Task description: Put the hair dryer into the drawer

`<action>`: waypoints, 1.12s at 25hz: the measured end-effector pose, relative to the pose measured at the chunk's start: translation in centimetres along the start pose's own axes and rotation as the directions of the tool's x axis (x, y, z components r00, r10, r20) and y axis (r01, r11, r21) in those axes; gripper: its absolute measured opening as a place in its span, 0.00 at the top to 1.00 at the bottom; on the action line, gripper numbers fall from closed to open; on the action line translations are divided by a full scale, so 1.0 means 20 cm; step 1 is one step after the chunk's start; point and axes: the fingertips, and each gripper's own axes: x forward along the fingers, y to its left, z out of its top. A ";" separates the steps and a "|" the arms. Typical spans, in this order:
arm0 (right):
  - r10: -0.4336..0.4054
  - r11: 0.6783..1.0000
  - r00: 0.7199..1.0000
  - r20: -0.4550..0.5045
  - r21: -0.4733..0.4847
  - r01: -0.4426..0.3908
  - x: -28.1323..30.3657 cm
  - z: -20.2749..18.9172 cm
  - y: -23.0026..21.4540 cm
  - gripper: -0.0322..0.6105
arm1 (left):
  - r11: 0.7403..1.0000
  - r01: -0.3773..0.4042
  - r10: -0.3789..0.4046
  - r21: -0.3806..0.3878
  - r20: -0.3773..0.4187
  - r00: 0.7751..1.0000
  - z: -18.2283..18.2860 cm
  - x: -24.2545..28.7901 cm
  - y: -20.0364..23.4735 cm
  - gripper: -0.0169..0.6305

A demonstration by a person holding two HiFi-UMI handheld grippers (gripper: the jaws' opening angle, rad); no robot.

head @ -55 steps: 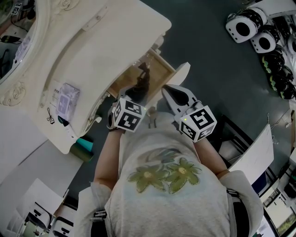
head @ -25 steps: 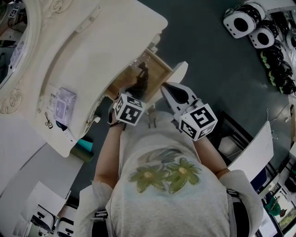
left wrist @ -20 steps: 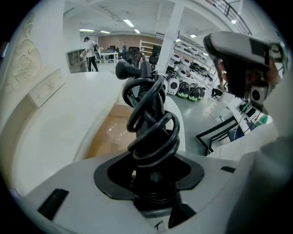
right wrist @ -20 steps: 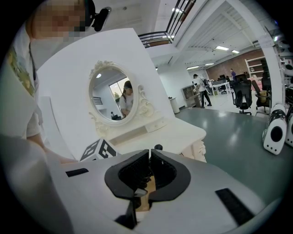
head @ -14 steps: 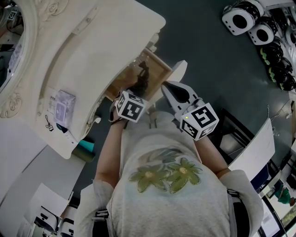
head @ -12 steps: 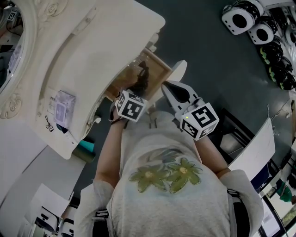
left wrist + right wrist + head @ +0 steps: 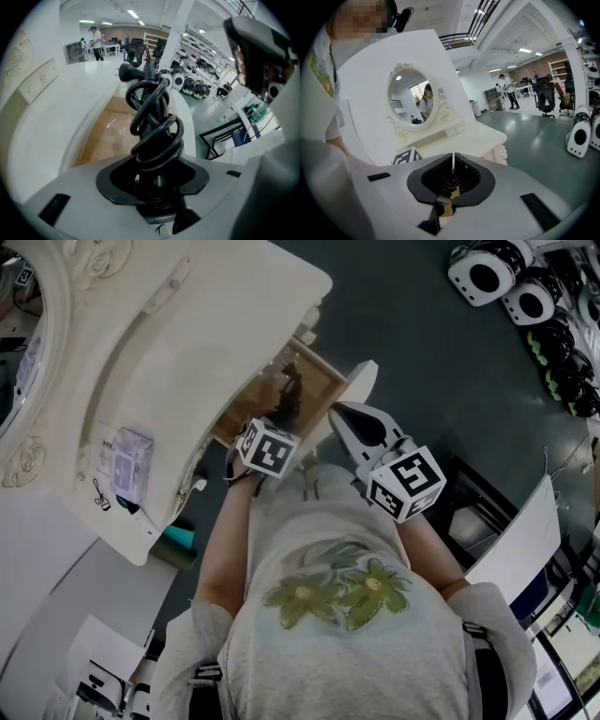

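My left gripper pinches the hair dryer in its fingers, long axis toward twelve o'clock over the open drawer. The right gripper, fingers pressed together and empty, waits at three o'clock.

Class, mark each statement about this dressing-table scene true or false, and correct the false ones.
1. The left hand-held gripper holds a black hair dryer. True.
2. The drawer is shut. False: it stands open, its wooden bottom showing.
3. The right hand-held gripper holds nothing. True: its jaws are together.
4. The cord hangs straight. False: it is wound in loops.
5. The mirror is square. False: it is oval.
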 end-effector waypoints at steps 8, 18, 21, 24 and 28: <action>-0.005 1.000 1.000 -0.003 0.004 0.005 0.01 0.01 -0.02 0.91 | 1.000 0.005 -0.005 0.014 -0.029 1.000 0.01 0.03 0.00 0.66; -0.006 1.000 1.000 -0.013 0.014 0.006 0.03 -0.01 -0.03 0.91 | 1.000 0.002 0.000 0.026 -0.069 0.998 0.00 0.09 0.02 0.66; -0.006 1.000 1.000 -0.014 0.015 0.006 0.02 -0.02 -0.03 0.91 | 1.000 0.002 0.000 0.026 -0.078 0.997 -0.01 0.10 0.03 0.66; -0.005 1.000 1.000 -0.015 0.014 0.005 0.02 -0.02 -0.03 0.91 | 1.000 -0.002 0.004 0.026 -0.092 0.996 -0.03 0.12 0.03 0.66; -0.001 1.000 1.000 -0.013 0.018 0.001 0.03 -0.03 -0.03 0.91 | 1.000 -0.002 0.004 0.019 -0.114 0.993 -0.06 0.14 0.03 0.66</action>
